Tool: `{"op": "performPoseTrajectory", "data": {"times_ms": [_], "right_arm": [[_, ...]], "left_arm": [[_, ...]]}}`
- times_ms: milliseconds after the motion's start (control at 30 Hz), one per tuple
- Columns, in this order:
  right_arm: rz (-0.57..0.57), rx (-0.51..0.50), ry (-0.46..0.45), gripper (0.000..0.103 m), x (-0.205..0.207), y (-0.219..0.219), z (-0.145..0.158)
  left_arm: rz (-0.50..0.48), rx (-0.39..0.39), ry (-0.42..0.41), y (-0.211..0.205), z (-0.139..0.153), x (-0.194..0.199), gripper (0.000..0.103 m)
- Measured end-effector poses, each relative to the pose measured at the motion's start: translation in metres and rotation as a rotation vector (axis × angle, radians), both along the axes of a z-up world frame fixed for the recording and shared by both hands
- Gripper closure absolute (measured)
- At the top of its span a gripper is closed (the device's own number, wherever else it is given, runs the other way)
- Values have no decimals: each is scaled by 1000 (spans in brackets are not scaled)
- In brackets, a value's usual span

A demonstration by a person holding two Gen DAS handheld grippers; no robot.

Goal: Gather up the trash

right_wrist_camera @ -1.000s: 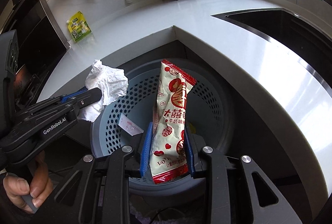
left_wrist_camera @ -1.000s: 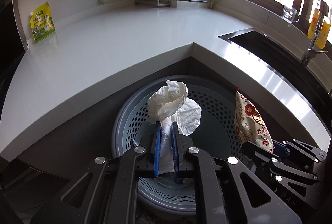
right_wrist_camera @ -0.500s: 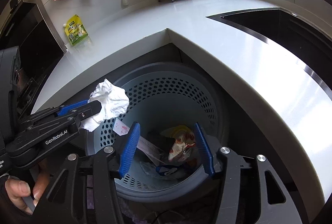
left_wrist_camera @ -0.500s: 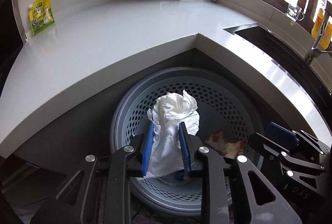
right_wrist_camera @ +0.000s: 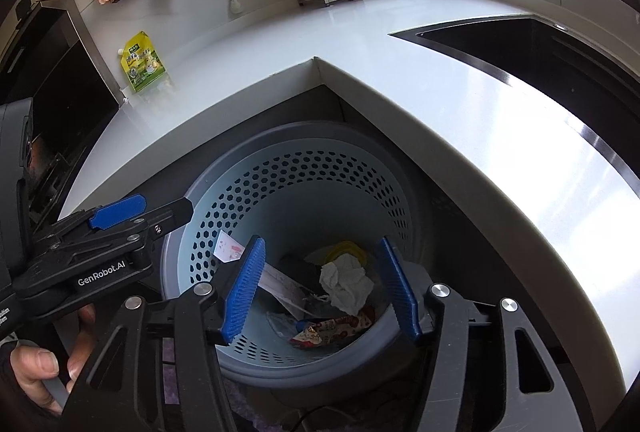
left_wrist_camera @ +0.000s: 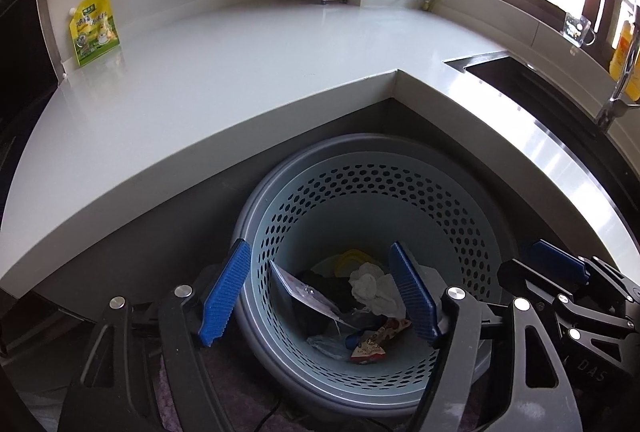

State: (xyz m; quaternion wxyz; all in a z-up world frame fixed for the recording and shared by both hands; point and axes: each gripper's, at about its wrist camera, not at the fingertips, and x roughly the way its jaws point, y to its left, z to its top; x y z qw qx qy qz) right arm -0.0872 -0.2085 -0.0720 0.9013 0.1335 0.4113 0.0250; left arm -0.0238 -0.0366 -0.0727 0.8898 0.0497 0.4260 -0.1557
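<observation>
Countertop [left_wrist_camera: 224, 72] wraps the perforated bin [left_wrist_camera: 452, 232] from nine to three o'clock. Left gripper [left_wrist_camera: 320, 292] and right gripper [right_wrist_camera: 320, 288] gape wide, empty, above it. Crumpled tissue [left_wrist_camera: 370, 286] and snack wrapper [left_wrist_camera: 376, 342] lie inside; a yellow pouch [left_wrist_camera: 94, 28] stands at ten o'clock.

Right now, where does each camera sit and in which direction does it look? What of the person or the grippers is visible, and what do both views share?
Left wrist: sits on the left gripper, looking down into the perforated bin; its own open blue fingers show, and the right gripper at the right edge.
Right wrist: sits on the right gripper, looking down into the same bin; its open fingers show, plus the left gripper and the person's hand.
Shared: bin, crumpled tissue, red snack wrapper, white countertop, yellow pouch.
</observation>
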Motion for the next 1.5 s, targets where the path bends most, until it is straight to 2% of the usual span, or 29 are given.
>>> {"op": "performPoseTrajectory", "data": {"times_ms": [233, 700, 933, 1067, 1500], "right_arm": [[3, -4, 1, 45, -1, 1, 0], [6, -19, 10, 43, 1, 10, -2], [6, -24, 13, 42, 1, 11, -4], [1, -22, 11, 37, 1, 12, -5], [-9, -13, 9, 35, 1, 8, -6]], "left_arm": [[12, 2, -9, 3, 0, -2, 31], [42, -4, -25, 12, 3, -4, 23], [61, -8, -28, 16, 3, -4, 16], [64, 0, -32, 16, 3, -4, 10], [71, 21, -30, 14, 1, -3, 7]]}}
